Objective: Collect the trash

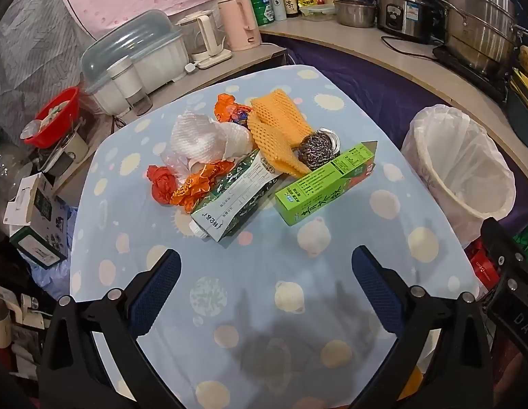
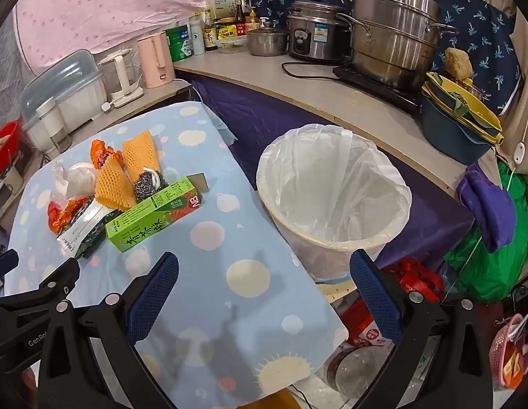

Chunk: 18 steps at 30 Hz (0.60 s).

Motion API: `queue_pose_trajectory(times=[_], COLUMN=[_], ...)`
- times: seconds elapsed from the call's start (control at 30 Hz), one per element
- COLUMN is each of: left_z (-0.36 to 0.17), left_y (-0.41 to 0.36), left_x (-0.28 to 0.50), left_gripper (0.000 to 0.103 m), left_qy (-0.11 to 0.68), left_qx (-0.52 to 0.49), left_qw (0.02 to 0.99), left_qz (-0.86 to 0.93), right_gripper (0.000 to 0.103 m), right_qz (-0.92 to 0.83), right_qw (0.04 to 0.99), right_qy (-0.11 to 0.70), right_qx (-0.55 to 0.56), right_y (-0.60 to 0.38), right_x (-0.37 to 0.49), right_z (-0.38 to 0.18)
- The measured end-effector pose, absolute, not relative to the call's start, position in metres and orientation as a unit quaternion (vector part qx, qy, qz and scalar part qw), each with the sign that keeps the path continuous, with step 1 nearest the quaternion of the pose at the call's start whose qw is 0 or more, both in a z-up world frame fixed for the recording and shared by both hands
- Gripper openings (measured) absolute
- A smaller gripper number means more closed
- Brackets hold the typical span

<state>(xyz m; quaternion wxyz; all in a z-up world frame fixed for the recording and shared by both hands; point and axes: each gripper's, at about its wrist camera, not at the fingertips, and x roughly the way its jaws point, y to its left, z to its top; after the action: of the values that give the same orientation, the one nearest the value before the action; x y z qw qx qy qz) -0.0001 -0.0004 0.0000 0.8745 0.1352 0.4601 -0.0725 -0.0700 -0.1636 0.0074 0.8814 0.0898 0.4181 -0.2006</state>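
Note:
Trash is piled on the blue spotted tablecloth [image 1: 264, 289]: a green carton box [image 1: 327, 184] [image 2: 155, 213], a dark green and white drink carton [image 1: 235, 196] [image 2: 85, 230], orange foam nets [image 1: 276, 127] [image 2: 114, 180], white foam wrap [image 1: 204, 139], crumpled orange wrappers [image 1: 189, 184] and a steel scourer [image 1: 315, 148] [image 2: 144, 185]. A white bin with a plastic liner [image 1: 463, 170] [image 2: 335, 201] stands to the right of the table. My left gripper [image 1: 265, 274] hangs open above bare cloth, short of the pile. My right gripper [image 2: 264, 274] is open over the table's right edge, near the bin.
A counter behind holds steel pots [image 2: 393, 37], a rice cooker [image 2: 315, 32], bottles, a pink kettle [image 2: 155, 59] and a lidded dish rack [image 1: 134, 58]. A red bowl [image 1: 56, 116] and boxes sit left of the table. Red packaging and a green bag [image 2: 492, 259] lie on the floor to the right.

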Motion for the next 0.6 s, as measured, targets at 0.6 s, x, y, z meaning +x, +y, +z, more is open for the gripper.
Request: queue_pose_trajectory(times=[0.6], left_z=[0.006], left_y=[0.003], left_x=[-0.005], left_gripper=[0.096], left_qy=[0.451], left_qx=[0.137], left_qw=[0.88], left_qz=[-0.068], right_gripper=[0.096], right_qz=[-0.199], right_qw=[0.886], right_qy=[0.408], right_qx=[0.094], right_y=[-0.161], right_x=[-0.075], right_z=[0.014])
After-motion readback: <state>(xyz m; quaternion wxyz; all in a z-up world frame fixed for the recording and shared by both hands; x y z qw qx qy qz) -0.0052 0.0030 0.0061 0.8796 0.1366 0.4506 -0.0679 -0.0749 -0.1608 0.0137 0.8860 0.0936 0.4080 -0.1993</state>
